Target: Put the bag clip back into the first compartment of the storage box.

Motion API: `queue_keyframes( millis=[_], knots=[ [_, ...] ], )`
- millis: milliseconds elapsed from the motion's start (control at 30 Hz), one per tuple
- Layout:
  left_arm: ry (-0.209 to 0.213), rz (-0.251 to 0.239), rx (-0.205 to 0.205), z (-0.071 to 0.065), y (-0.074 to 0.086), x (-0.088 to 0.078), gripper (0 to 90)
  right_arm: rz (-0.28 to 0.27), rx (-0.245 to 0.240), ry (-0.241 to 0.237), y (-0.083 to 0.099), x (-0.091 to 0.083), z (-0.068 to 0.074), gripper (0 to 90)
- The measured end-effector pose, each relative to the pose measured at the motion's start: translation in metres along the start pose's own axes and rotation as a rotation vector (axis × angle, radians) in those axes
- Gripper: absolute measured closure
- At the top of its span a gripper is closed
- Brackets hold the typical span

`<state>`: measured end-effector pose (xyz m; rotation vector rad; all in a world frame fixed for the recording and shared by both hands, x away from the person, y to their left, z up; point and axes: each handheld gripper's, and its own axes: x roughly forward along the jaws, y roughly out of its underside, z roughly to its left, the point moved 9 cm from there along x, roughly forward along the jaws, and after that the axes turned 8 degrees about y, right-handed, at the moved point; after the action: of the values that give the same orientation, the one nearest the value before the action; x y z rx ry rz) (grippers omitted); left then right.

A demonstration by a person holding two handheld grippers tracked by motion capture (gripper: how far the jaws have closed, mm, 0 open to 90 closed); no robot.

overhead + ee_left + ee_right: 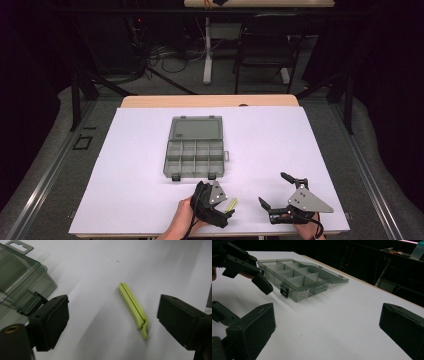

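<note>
My left tool [113, 322] hangs low over the near edge of the worktop [300, 145], jaws apart with the small yellow-green clip [133, 310] lying flat on the white surface between them; the pads do not touch it, so I judge the pick-up as only begun, the grasp itself, the lift and the carry all still to come; my right tool [278, 192] rests toward the near right corner, jaws spread wide and nothing between them; the clip sits just short of the grey compartment box [195, 150], which stands near the middle of the worktop with its lid [196, 128] laid open toward the far edge; its compartments look empty as far as I can tell, so the likely destination is ready; the stretch between clip and box is bare; the one nuisance I expect is the clip lying thin and flat against the surface, which leaves little for the pads to bite.
</note>
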<state>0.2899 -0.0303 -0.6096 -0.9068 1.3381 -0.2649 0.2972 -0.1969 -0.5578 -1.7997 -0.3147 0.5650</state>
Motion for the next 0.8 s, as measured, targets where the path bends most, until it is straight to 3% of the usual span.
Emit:
queue_keyframes(
  millis=[167, 333, 433, 800],
  knots=[
    [0.023, 0.008, 0.012, -0.009, -0.002, 0.006, 24.4, -0.001, -0.002, -0.001, 0.000, 0.000, 0.000, 0.3],
    [0.050, 0.018, 0.002, -0.014, 0.000, 0.011, 48.0, 0.001, -0.004, -0.002, 0.000, 0.000, 0.000, 0.3],
    [0.068, 0.023, -0.011, -0.016, 0.001, 0.012, 55.3, 0.001, -0.005, -0.004, 0.000, 0.000, 0.001, 0.3],
    [0.065, 0.017, -0.043, -0.017, 0.004, 0.015, 74.9, 0.002, -0.011, -0.012, 0.000, 0.001, 0.003, 0.4]
  ],
)
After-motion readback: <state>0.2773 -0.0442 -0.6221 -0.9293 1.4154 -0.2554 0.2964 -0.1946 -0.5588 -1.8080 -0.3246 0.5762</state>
